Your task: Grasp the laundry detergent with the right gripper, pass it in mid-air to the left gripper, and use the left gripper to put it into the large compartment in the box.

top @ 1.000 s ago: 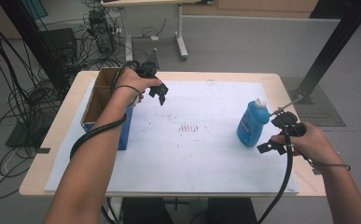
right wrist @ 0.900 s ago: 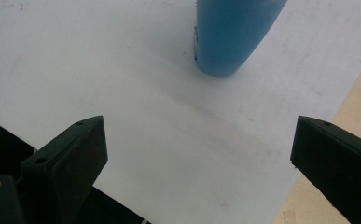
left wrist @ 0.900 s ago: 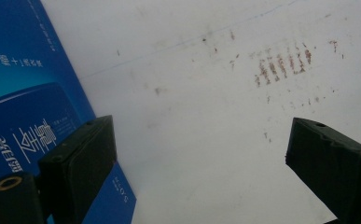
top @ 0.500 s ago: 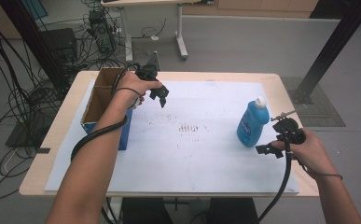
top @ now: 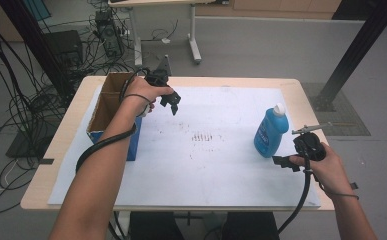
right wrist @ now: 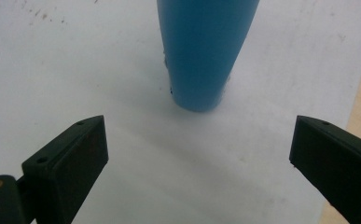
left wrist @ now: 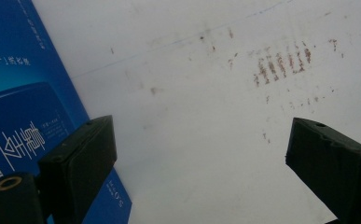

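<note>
**Ahead of the right jaws: upright blue bottle, straight on at twelve o'clock**

Over the table, from the high view: tall blue plastic bottle with a white cap (top: 270, 132) standing upright on the white paper sheet (top: 206, 165), long axis vertical, at about three o'clock from the sheet's middle. Right gripper (top: 282, 162) just beside the bottle's base, at roughly five o'clock from it, near but apart. Left gripper (top: 173, 101) well away at ten o'clock on the sheet, beside the open brown-and-blue cardboard box (top: 112, 112); plainly the farther hand.

Along the left gripper view: jaws spread wide, nothing between them, just stained paper below and the box's blue printed side (left wrist: 24, 112) at nine o'clock.

Along the right gripper view: jaws spread wide and empty, bottle's lower body (right wrist: 205, 51) dead ahead at twelve o'clock, centred between the two black fingers (right wrist: 73, 161), foot resting on the paper, gap of bare sheet between pads and bottle. Judged from this: straight advance toward twelve o'clock needed to bracket the body, then closing across its width, square to the vertical axis.
</note>
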Action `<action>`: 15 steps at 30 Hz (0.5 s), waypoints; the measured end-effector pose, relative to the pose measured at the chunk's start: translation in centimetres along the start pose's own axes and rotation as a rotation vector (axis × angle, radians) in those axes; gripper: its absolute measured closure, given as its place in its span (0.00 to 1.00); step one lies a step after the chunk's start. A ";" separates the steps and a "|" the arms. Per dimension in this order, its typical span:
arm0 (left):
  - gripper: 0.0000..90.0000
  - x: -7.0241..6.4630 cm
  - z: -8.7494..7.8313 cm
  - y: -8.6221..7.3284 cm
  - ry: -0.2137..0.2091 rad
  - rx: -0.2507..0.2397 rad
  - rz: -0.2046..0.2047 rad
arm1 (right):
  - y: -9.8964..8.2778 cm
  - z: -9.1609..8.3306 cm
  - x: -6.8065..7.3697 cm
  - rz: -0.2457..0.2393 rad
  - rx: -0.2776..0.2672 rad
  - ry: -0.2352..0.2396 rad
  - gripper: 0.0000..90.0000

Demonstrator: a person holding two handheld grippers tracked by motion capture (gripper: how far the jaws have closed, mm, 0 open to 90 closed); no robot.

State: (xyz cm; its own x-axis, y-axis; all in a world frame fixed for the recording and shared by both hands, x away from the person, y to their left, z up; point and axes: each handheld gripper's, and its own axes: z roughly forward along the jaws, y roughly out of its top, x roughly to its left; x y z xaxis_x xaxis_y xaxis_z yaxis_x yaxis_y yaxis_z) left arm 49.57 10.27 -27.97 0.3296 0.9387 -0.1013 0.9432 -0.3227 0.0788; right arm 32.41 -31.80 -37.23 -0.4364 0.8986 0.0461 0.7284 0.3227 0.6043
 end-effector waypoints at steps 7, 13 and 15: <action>0.10 -0.1 -0.1 0.0 0.001 -0.004 0.004 | -0.6 0.6 0.1 -0.007 -0.074 -0.022 0.04; 0.10 -0.2 -0.1 0.1 0.003 -0.003 0.014 | -1.0 0.9 0.2 -0.018 -0.154 -0.037 0.04; 0.10 -0.3 -0.1 0.1 0.002 -0.005 0.012 | -1.1 1.1 0.2 -0.034 -0.186 -0.041 0.04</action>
State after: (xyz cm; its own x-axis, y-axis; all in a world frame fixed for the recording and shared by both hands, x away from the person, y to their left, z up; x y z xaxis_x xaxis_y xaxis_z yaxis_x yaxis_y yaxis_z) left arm 49.59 9.99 -27.88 0.3406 0.9351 -0.0980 0.9391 -0.3331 0.0850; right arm 32.09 -31.63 -38.77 -0.4344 0.9007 -0.0075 0.6016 0.2963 0.7418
